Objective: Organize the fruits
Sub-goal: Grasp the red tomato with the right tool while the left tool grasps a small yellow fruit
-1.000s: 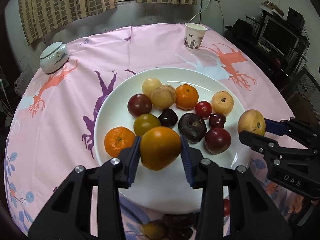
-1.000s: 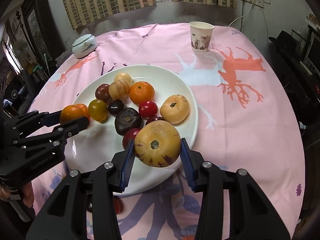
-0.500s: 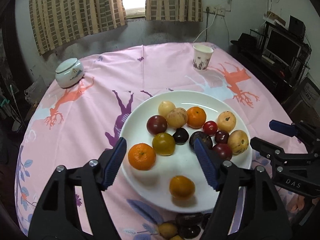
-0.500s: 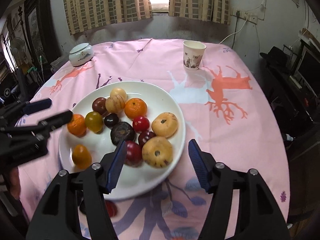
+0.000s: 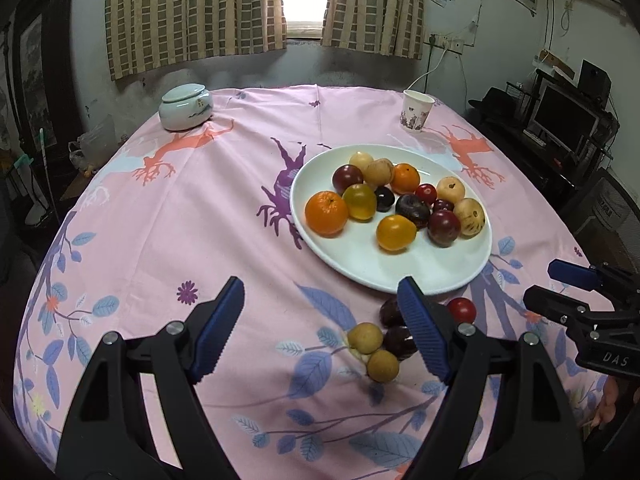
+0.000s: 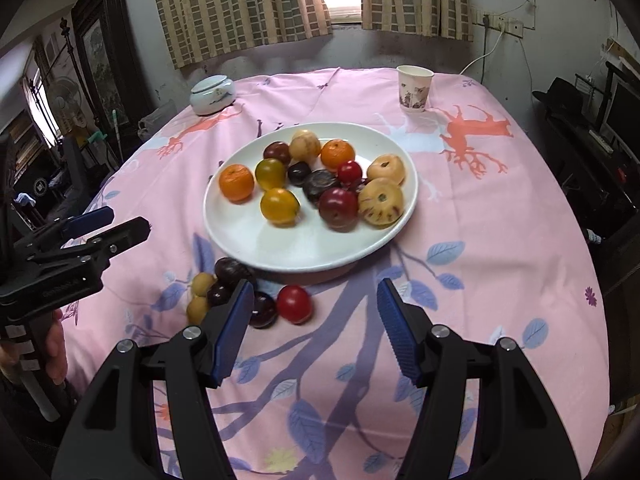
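Fruits (image 6: 280,205) orange, yellow, dark red, heaped on white plate (image 6: 248,236)

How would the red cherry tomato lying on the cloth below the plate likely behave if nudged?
The red cherry tomato looks round and glossy, so it would probably roll freely and could slip between smooth fingers. It lies beside a dark plum, which might stop it on that side.

Lidded ceramic jar (image 5: 185,107); paper cup (image 5: 416,110) — far side; checked curtains (image 5: 192,16)
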`<action>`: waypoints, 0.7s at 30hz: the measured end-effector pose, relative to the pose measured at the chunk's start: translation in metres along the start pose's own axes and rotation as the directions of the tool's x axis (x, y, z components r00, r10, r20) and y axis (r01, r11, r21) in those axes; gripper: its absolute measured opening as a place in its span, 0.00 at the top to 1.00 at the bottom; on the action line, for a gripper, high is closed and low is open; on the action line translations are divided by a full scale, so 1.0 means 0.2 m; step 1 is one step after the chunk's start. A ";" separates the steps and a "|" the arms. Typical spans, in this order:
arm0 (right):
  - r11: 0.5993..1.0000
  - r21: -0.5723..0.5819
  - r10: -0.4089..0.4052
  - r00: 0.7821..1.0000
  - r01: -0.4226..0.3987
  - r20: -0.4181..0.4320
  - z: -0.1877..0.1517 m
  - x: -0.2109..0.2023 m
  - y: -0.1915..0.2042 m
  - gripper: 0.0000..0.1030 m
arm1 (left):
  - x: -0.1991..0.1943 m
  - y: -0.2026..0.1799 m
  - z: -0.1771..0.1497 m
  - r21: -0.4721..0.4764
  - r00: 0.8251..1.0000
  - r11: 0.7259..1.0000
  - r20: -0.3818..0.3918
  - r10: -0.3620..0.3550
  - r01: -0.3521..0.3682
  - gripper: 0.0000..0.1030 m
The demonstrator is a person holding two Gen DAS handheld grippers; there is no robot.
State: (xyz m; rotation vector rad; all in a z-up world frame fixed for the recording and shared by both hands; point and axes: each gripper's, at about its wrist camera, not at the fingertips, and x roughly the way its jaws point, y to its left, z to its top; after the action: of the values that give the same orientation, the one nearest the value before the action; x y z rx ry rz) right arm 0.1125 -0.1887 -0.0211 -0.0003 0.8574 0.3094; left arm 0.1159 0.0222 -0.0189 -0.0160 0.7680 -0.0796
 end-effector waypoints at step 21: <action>0.997 -0.060 -0.047 0.987 0.038 -0.151 -0.10 0.33 0.10 0.37 | 0.13 0.04 -0.28 0.010 0.990 1.000 -0.140 -0.026 0.028 0.22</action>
State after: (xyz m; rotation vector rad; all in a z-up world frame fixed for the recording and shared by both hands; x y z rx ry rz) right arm 0.1331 -0.1537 -0.0809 -0.0963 0.9990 0.2961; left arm 0.0952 0.0287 -0.0775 -0.0099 0.9073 -0.1119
